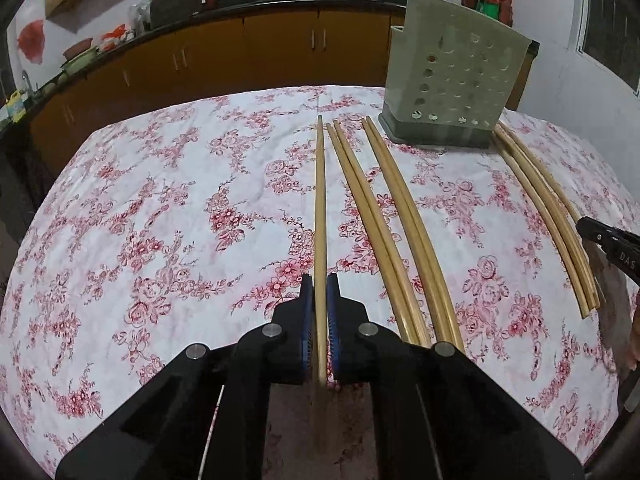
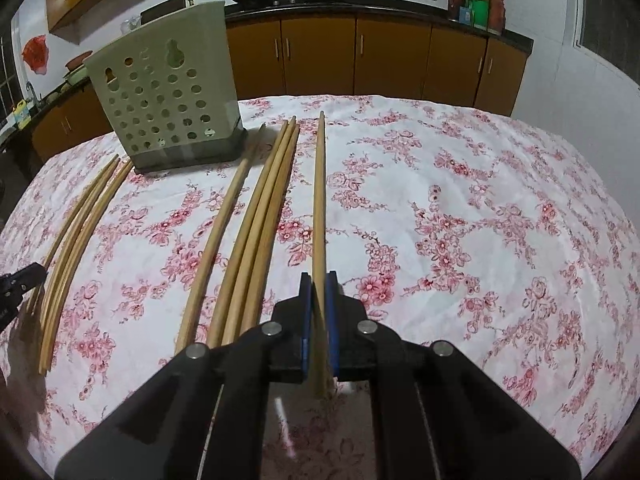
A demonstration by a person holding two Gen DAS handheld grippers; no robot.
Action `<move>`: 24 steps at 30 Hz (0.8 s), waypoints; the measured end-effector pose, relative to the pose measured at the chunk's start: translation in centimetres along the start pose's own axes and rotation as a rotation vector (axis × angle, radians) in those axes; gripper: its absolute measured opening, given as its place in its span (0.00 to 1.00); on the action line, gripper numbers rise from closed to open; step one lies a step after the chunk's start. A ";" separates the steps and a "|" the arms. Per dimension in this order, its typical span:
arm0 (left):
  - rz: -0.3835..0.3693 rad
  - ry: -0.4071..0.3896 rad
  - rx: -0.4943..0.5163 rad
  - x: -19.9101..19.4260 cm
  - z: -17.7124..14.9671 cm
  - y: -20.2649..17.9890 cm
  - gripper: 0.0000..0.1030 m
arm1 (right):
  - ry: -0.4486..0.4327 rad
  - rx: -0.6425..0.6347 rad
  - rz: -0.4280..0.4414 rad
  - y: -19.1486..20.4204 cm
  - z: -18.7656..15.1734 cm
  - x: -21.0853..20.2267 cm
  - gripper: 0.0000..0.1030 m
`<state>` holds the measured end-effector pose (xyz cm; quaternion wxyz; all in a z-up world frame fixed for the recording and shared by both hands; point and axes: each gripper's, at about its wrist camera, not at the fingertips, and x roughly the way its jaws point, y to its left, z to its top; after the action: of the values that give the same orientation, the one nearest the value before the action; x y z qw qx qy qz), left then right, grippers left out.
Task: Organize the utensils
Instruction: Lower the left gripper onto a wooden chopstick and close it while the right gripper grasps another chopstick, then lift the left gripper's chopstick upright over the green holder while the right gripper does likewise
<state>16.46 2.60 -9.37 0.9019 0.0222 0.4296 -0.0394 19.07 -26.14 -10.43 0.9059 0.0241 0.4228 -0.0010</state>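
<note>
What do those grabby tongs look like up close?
Both are alike. The left tongs and the right tongs have chunky matte black arms with round silver pins at the joints, and two flat fingers lined with blue ribbed pads. A thin pale cord runs along each side. Seen from the left, the right tongs carry small pale letters, "DAS".

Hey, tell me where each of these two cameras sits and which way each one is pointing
Left wrist view: on the left gripper, looking down across the floral tablecloth; the gripper is shut on one chopstick; the right gripper's tip shows at the edge.
Right wrist view: on the right gripper, facing likewise, shut on another chopstick.
Shared: the perforated utensil holder, loose chopsticks, kitchen cabinets.
</note>
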 end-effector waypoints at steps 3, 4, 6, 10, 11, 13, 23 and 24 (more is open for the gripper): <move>-0.005 -0.001 -0.007 -0.1 -0.1 0.1 0.08 | 0.000 0.000 0.000 0.0 0.0 0.0 0.09; -0.006 -0.001 -0.008 -0.1 -0.1 0.1 0.08 | 0.000 0.000 -0.001 0.0 0.0 0.0 0.09; -0.004 -0.001 -0.007 -0.1 -0.1 0.1 0.08 | 0.000 0.001 0.001 0.0 0.0 0.0 0.09; -0.006 0.003 -0.001 0.0 0.1 0.1 0.07 | -0.018 0.016 0.015 -0.4 0.3 -0.6 0.08; -0.007 0.002 -0.002 -0.2 0.2 0.2 0.07 | -0.047 0.026 0.023 -0.7 0.6 -1.4 0.08; -0.011 -0.033 -0.011 -1.1 0.8 0.4 0.07 | -0.104 0.039 0.030 -1.2 1.3 -3.0 0.08; -0.058 -0.296 -0.133 -8.4 5.9 3.3 0.07 | -0.354 0.116 0.062 -3.5 5.6 -10.6 0.08; -0.059 -0.311 -0.141 -8.8 6.3 3.3 0.07 | -0.366 0.118 0.062 -3.6 5.9 -10.9 0.08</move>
<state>16.05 5.90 1.44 0.9552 -0.0603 0.2871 -0.0388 16.49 -30.16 1.51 0.9643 0.0896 0.2490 -0.0025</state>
